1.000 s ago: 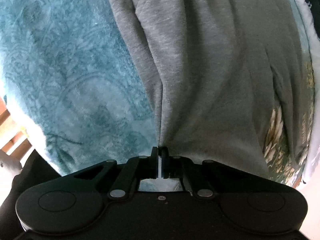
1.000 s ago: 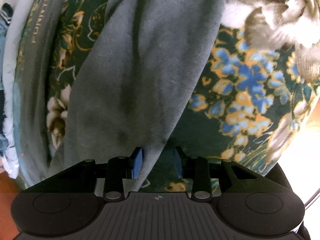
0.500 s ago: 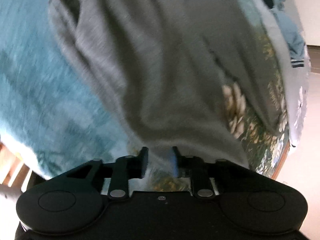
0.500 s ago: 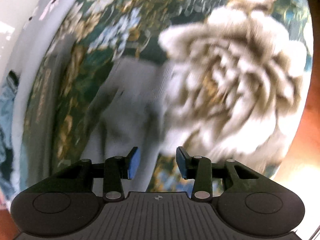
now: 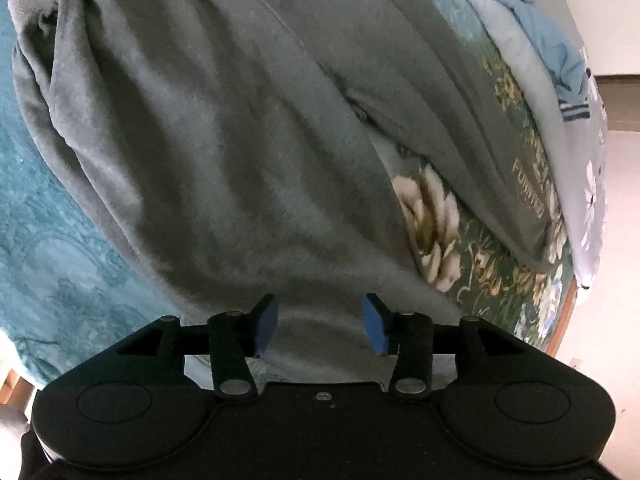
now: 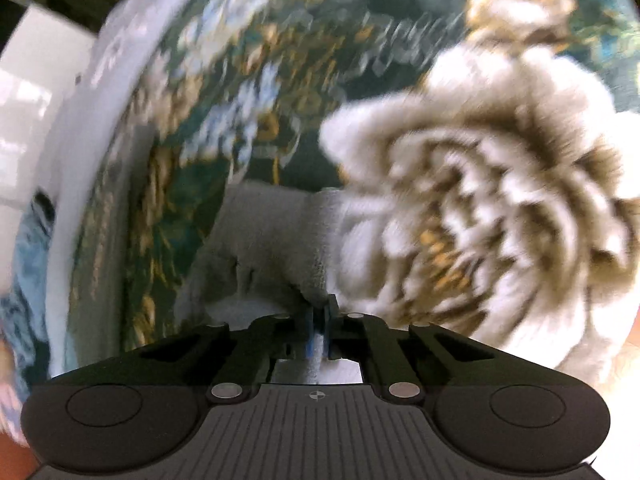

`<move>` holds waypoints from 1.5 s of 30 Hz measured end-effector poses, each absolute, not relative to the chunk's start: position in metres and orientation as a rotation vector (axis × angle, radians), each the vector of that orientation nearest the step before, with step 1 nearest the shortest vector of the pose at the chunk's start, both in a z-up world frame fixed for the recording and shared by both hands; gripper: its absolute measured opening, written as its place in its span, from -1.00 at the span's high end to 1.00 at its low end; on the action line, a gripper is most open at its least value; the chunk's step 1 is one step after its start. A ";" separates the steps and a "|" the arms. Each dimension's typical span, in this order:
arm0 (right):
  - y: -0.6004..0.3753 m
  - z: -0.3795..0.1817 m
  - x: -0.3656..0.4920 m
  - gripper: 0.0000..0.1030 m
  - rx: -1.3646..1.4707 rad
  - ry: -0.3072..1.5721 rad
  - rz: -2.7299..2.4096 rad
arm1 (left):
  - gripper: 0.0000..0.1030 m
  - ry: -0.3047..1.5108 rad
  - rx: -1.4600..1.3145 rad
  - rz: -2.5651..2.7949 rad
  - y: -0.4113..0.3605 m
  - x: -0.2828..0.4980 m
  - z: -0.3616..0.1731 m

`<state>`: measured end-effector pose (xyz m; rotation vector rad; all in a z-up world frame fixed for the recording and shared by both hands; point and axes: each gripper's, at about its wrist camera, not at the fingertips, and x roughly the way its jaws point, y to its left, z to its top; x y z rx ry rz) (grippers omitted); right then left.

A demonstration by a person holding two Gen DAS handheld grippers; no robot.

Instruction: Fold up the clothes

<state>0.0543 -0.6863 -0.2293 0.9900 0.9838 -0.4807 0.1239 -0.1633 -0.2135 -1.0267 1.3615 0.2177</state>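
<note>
Floral blanket (image 6: 500, 208) — right tool (image 6: 319, 312) pinching grey garment (image 6: 272, 240).

- My bed's dark green floral blanket (image 5: 476, 280) carries the grey garment (image 5: 240, 152).
- Teal cover (image 5: 52, 240) at nine o'clock.
- Pale sheet (image 5: 520, 56), blue clothes (image 5: 560, 56) at two o'clock.

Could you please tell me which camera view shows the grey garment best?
The left wrist view: the grey garment fills most of the frame, sharp, spread across the bedspread. The right wrist view shows only a small blurred bit of it, pinched in the right hand-held gripper.
</note>
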 end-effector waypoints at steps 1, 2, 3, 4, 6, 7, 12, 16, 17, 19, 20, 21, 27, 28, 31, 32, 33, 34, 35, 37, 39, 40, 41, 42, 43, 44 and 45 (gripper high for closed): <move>-0.686 -0.222 0.050 0.94 0.975 0.958 -0.497 | 0.09 1.366 -1.024 0.215 -0.164 0.125 -0.215; -0.684 -0.217 0.046 0.94 0.955 0.946 -0.510 | 0.08 1.370 -1.022 0.212 -0.164 0.127 -0.216; -0.683 -0.217 0.043 0.94 0.944 0.952 -0.519 | 0.08 1.373 -1.021 0.212 -0.166 0.128 -0.218; -0.683 -0.221 0.041 0.94 0.942 0.974 -0.531 | 0.07 1.377 -1.021 0.213 -0.167 0.129 -0.220; -0.684 -0.235 0.035 0.94 0.960 1.028 -0.584 | 0.06 1.386 -1.028 0.212 -0.167 0.129 -0.224; -0.687 -0.244 0.029 0.94 0.993 1.047 -0.607 | 0.05 1.390 -1.032 0.208 -0.167 0.130 -0.226; -0.686 -0.258 0.036 0.93 0.944 1.097 -0.613 | -0.02 1.399 -1.029 0.215 -0.162 0.126 -0.232; -0.689 -0.247 0.039 0.80 0.928 1.114 -0.555 | -0.03 1.406 -1.025 0.222 -0.158 0.123 -0.237; -0.689 -0.240 0.038 0.77 0.908 1.113 -0.538 | -0.05 1.408 -1.024 0.224 -0.157 0.122 -0.238; -0.691 -0.221 0.036 0.69 0.868 1.093 -0.504 | -0.11 1.409 -1.024 0.227 -0.156 0.121 -0.240; -0.693 -0.213 0.036 0.59 0.862 1.077 -0.483 | -0.12 1.409 -1.026 0.228 -0.156 0.121 -0.241; -0.695 -0.206 0.039 0.53 0.851 1.062 -0.464 | -0.12 1.409 -1.027 0.228 -0.156 0.120 -0.242; -0.690 -0.195 0.104 0.37 0.637 1.151 -0.240 | -0.14 1.414 -1.033 0.221 -0.161 0.119 -0.246; -0.681 -0.195 0.116 0.32 0.574 1.184 -0.160 | -0.16 1.415 -1.032 0.218 -0.162 0.119 -0.246; -0.649 -0.193 0.141 0.28 0.333 1.239 0.057 | -0.22 1.415 -1.034 0.219 -0.165 0.121 -0.248; -0.639 -0.195 0.147 0.28 0.265 1.267 0.128 | -0.23 1.415 -1.036 0.222 -0.165 0.121 -0.248; -0.631 -0.199 0.152 0.28 0.200 1.303 0.186 | -0.23 1.415 -1.039 0.225 -0.165 0.120 -0.248; -0.625 -0.202 0.156 0.28 0.137 1.330 0.220 | -0.23 1.413 -1.043 0.229 -0.165 0.120 -0.249; -0.619 -0.207 0.161 0.28 0.070 1.352 0.247 | -0.24 1.412 -1.048 0.234 -0.166 0.119 -0.249; -0.611 -0.215 0.170 0.28 -0.028 1.383 0.291 | -0.24 1.408 -1.058 0.244 -0.166 0.117 -0.249; -0.607 -0.222 0.178 0.29 -0.093 1.407 0.327 | -0.26 1.399 -1.063 0.253 -0.167 0.115 -0.249; -0.605 -0.226 0.182 0.31 -0.121 1.418 0.343 | -0.26 1.394 -1.066 0.258 -0.167 0.114 -0.249; -0.603 -0.230 0.186 0.39 -0.150 1.429 0.359 | -0.27 1.390 -1.068 0.262 -0.168 0.114 -0.249; -0.602 -0.233 0.189 0.50 -0.179 1.437 0.367 | -0.27 1.387 -1.074 0.268 -0.168 0.112 -0.250; -0.601 -0.235 0.190 0.74 -0.207 1.441 0.363 | -0.29 1.385 -1.080 0.275 -0.169 0.111 -0.250; -0.601 -0.237 0.191 0.91 -0.229 1.442 0.353 | -0.32 1.384 -1.087 0.281 -0.169 0.109 -0.250; -0.602 -0.238 0.192 0.92 -0.240 1.438 0.337 | -0.32 1.384 -1.094 0.287 -0.170 0.107 -0.250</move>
